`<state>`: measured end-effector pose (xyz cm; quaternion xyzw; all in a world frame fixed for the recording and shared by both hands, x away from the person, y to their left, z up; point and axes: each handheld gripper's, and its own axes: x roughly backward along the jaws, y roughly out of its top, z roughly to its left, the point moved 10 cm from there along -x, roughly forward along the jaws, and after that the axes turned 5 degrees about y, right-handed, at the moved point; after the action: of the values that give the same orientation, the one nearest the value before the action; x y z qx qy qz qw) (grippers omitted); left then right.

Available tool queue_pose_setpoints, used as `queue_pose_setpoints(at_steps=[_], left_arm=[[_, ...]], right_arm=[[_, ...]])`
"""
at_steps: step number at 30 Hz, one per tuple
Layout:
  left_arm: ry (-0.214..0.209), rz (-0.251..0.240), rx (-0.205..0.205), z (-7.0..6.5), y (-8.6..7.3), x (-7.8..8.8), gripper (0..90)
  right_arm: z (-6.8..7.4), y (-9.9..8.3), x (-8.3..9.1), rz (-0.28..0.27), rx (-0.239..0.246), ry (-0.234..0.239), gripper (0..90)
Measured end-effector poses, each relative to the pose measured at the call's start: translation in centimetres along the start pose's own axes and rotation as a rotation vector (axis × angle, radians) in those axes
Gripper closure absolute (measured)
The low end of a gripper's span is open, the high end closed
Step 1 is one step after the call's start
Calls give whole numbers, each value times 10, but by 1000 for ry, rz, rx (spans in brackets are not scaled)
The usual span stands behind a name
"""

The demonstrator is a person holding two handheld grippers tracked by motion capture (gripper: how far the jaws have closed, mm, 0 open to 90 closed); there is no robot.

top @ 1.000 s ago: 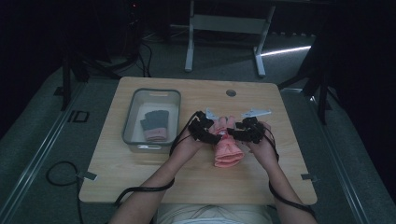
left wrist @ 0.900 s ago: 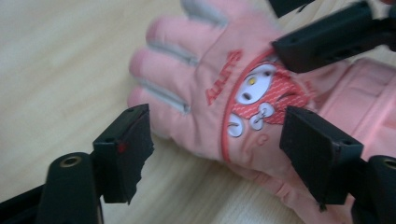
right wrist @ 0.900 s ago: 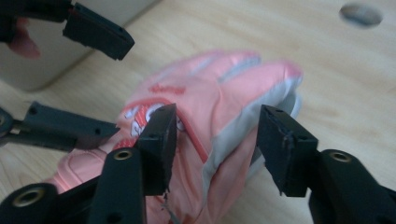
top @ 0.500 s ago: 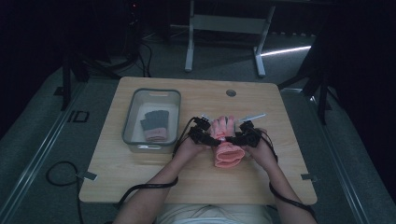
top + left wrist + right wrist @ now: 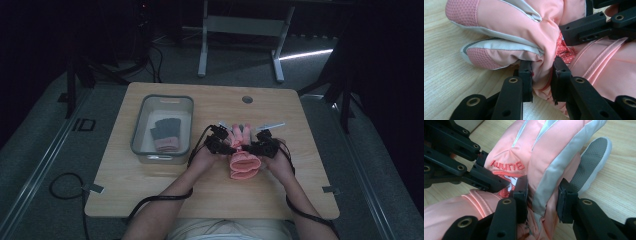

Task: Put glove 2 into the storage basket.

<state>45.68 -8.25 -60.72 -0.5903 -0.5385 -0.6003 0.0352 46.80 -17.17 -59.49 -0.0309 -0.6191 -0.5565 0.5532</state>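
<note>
Pink glove (image 5: pixel 243 162) | grey trim, bunched on table (image 5: pixel 150 200) | left hand-held gripper (image 5: pixel 541 75) pinching it | right hand-held gripper (image 5: pixel 541 195) just closing on it

Ski glove (image 5: pixel 529 27) between jaws showing salmon pink with pale grey piping, pink mesh-textured fingertips, red white-dotted patch beside left gripper (image 5: pixel 541 80) jaws. Coral stitched lettering above right gripper (image 5: pixel 541 197) jaws; grey dotted thumb pad right of them. Jaws showing black.

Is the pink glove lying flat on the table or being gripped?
Gripped. The left gripper and the right gripper each pinch a fold of the pink glove near its wrist, while it rests on the table.
</note>
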Motion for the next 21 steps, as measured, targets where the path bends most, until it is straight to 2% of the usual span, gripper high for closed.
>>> queue_pose_setpoints(at_steps=[3,6,7,10,12,21], left_arm=[[29,-7,-19,-5,2,4,756],[33,-13,-26,-6,5,10,762],[37,-30,-23,-8,8,13,763],[65,-48,-42,-10,15,23,763],[68,-47,-46,-10,17,25,763],[112,-61,-80,-11,32,56,764]], right_arm=[[2,1,3,-3,10,-1,671],[4,4,7,-13,8,6,674],[4,6,10,-23,6,9,674],[8,14,19,-60,2,18,674],[9,19,22,-68,13,13,673],[22,41,37,-102,44,14,674]])
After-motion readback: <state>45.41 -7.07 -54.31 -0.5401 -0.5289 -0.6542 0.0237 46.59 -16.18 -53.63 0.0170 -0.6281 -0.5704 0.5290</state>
